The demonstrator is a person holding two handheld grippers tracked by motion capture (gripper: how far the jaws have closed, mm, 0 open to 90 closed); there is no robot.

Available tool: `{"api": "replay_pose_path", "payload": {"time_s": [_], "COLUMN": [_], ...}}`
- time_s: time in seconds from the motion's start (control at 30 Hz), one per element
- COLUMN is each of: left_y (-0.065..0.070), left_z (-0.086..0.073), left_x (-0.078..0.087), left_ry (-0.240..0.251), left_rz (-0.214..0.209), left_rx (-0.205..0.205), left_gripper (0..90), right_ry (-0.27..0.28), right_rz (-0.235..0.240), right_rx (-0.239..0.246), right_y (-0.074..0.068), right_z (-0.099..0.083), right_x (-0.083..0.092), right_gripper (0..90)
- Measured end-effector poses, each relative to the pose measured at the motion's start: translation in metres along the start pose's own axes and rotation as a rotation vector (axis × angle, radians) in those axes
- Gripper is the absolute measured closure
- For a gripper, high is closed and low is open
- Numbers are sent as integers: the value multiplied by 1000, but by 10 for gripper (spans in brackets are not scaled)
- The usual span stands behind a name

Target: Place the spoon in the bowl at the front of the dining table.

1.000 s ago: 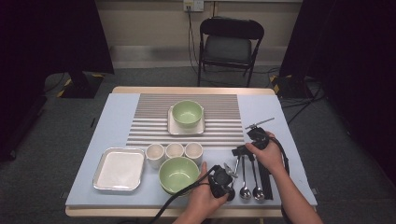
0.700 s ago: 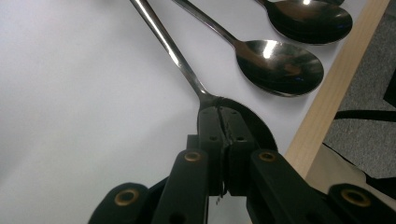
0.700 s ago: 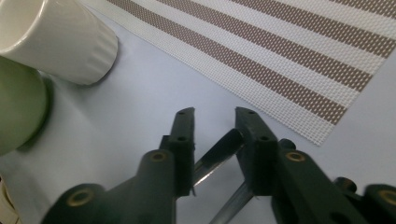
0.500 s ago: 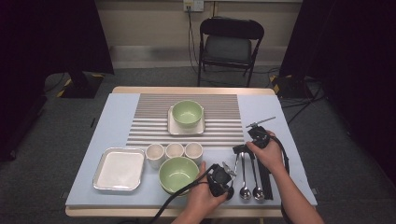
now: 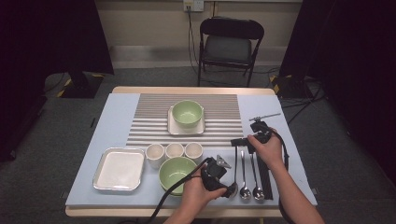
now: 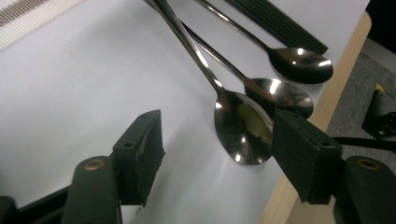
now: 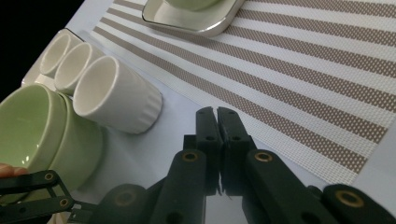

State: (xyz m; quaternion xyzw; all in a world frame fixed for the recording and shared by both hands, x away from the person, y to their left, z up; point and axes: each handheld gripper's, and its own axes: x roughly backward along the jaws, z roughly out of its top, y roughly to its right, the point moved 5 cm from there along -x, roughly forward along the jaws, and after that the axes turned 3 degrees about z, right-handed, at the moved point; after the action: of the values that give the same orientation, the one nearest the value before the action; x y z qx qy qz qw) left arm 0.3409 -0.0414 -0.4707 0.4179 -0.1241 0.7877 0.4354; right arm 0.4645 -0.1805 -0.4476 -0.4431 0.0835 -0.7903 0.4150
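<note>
Three steel spoons (image 5: 245, 179) lie side by side near the table's front right, bowls toward the front edge. My left gripper (image 5: 232, 190) is open and low over the leftmost spoon (image 6: 243, 128), whose bowl lies between the jaws, close to the right one. The other two spoons (image 6: 280, 95) lie just beyond. My right gripper (image 5: 239, 142) is shut at the far ends of the spoon handles. In the right gripper view its jaws (image 7: 217, 116) are pressed together with nothing seen between them, pointing at the striped placemat (image 7: 303, 70).
A black strip (image 5: 265, 175) lies right of the spoons. A green bowl (image 5: 176, 173) stands just left of my left hand, with three white cups (image 5: 174, 150) behind it and a metal tray (image 5: 119, 169) farther left. Another green bowl (image 5: 187, 113) sits on a square plate (image 5: 173, 128).
</note>
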Motion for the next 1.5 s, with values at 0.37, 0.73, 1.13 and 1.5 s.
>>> {"api": "replay_pose_path", "payload": {"time_s": [0.37, 0.73, 1.13, 1.5], "left_y": [-5, -6, -11, -21], "left_z": [10, 17, 26, 29], "left_x": [15, 24, 35, 46], "left_ry": [43, 66, 77, 85], "left_rz": [-49, -86, -89, -80], "left_rx": [14, -3, -12, -16], "left_gripper": [217, 165, 165, 170], "right_ry": [60, 92, 113, 123], "right_rz": [41, 38, 34, 29], "right_rx": [-36, -34, -33, -37], "right_y": [-5, -7, -10, -11], "right_z": [13, 21, 29, 34], "right_x": [8, 18, 26, 29], "right_gripper": [900, 900, 900, 900]}}
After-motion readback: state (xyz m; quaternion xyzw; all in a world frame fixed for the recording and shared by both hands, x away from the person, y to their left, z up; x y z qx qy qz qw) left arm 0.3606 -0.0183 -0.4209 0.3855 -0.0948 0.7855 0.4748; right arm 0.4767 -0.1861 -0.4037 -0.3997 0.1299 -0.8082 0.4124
